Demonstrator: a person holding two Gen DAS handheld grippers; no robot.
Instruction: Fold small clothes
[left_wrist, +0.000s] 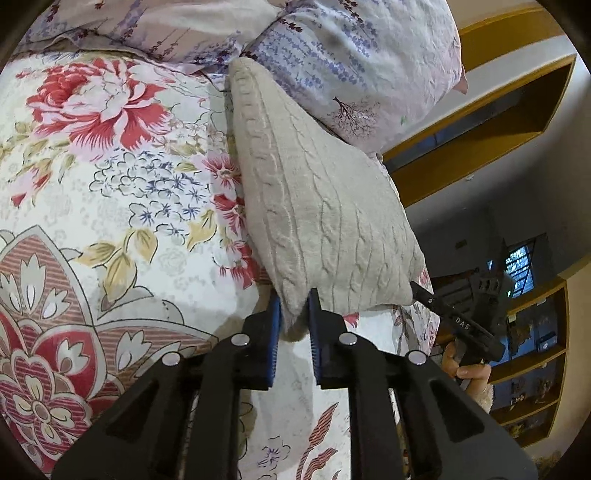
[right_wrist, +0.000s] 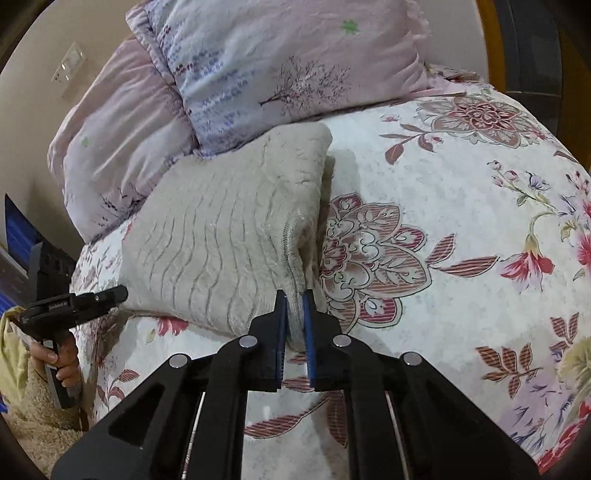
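Note:
A beige cable-knit garment (left_wrist: 317, 192) lies folded on the floral bedsheet (left_wrist: 110, 192). My left gripper (left_wrist: 294, 306) is shut on its near corner, cloth pinched between the blue pads. In the right wrist view the same garment (right_wrist: 221, 229) lies across the sheet (right_wrist: 461, 258), and my right gripper (right_wrist: 293, 306) is shut on its other near corner by a ribbed hem. Each gripper shows in the other's view: the right gripper (left_wrist: 417, 286) at the garment's right edge, the left gripper (right_wrist: 120, 291) at its left edge.
Two lavender-print pillows (left_wrist: 332, 55) lie against the garment's far side; they also show in the right wrist view (right_wrist: 258, 74). The bed edge drops off beside the garment, with wooden shelves (left_wrist: 517, 110) and a window beyond. A wall with a switch plate (right_wrist: 70, 66) stands at left.

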